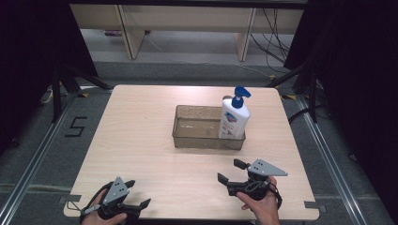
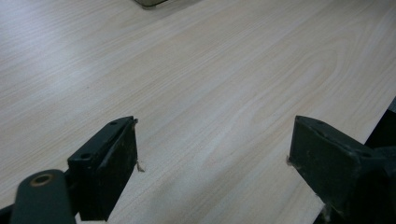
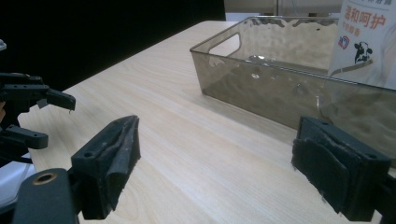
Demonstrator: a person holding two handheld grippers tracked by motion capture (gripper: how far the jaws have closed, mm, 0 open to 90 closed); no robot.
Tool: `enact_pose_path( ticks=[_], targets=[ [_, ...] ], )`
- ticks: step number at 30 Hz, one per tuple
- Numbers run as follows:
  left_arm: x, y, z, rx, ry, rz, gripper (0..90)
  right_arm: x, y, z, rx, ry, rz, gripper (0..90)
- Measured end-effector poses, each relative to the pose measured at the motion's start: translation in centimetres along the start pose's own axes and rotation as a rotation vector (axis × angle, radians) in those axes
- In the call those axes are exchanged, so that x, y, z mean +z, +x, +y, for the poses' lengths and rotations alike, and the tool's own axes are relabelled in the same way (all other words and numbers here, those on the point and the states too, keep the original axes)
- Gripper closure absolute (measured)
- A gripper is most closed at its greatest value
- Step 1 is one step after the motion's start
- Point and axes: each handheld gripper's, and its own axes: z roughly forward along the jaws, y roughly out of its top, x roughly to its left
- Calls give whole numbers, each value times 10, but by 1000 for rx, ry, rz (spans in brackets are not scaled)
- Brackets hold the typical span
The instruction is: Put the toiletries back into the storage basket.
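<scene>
Both claws held wide open, nothing gripped: left claw (image 1: 139,193) at counter (image 1: 141,126) near edge, right claw (image 1: 230,170) before smoky bin (image 1: 197,139) holding pump bottle (image 1: 233,117).

Both grippers are black with blocky, worn jaw pads, the left gripper (image 1: 139,193) and right gripper (image 1: 230,170) each topped by a grey three-cornered plate with small holes.

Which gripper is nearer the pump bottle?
Right. The right gripper sits just in front of the pump bottle in the clear bin; the left gripper is farther off, at the table's near-left edge.
</scene>
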Motion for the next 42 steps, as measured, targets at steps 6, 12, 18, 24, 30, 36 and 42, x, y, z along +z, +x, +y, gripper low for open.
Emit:
enact_pose_path(
  ticks=[6, 12, 18, 24, 30, 36, 42],
  targets=[
    [0, -1, 0, -12, -5, 5, 148, -2, 1, -4, -2, 6, -4, 153],
    [1, -1, 0, -26, -13, 4, 148, -5, 2, -6, 14, 9, 9, 153],
    [1, -1, 0, -29, -13, 6, 148, -10, 3, -9, -2, -1, -4, 153],
    [1, -1, 0, -30, -12, 7, 148, -13, 4, -12, 5, 5, -5, 153],
    [1, -1, 0, -29, -12, 6, 148, -17, 5, -15, 15, 13, 2, 153],
    [1, -2, 0, -29, -12, 5, 148, -21, 8, -17, 34, 27, 15, 152],
    [1, -1, 0, -23, -10, 4, 148, -24, 9, -20, 29, 11, 14, 152]
  ],
)
